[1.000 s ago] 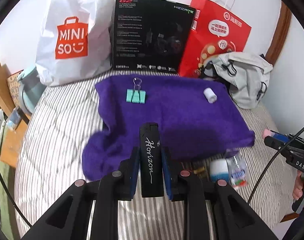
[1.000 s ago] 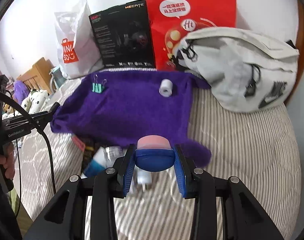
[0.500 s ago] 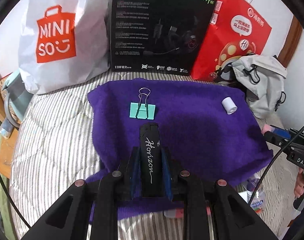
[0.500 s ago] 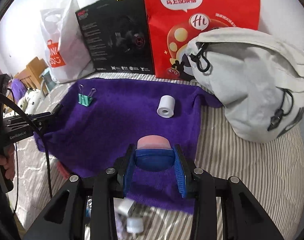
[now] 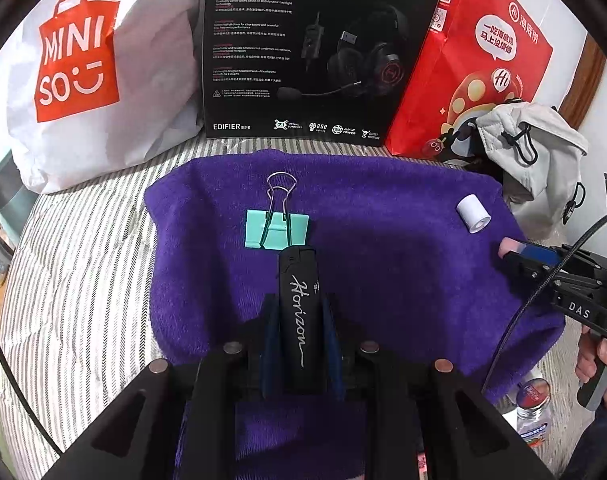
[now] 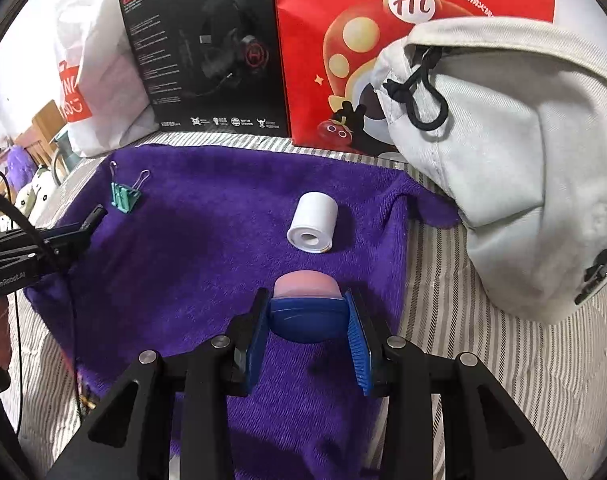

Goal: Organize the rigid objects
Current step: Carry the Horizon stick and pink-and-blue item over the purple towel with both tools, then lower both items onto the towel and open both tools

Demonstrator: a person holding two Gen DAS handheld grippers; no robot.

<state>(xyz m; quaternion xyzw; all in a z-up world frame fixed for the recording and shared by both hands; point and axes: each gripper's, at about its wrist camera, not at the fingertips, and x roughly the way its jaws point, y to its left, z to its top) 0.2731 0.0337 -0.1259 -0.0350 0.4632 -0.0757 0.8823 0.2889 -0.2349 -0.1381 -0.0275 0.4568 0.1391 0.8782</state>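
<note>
Purple towel [image 5: 383, 248]; mint clip [image 5: 275, 234]; striped bedding [image 5: 83, 280].

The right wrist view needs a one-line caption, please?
Right gripper holds a blue-and-pink object above the purple towel.

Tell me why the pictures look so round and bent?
Left wrist view: fisheye lens, dark corners, the black cardboard headset box leans and bows. Right wrist view: same curving, the striped bed sheet lines bend; the purple fuzzy towel stays sharp, evenly lit.
</note>
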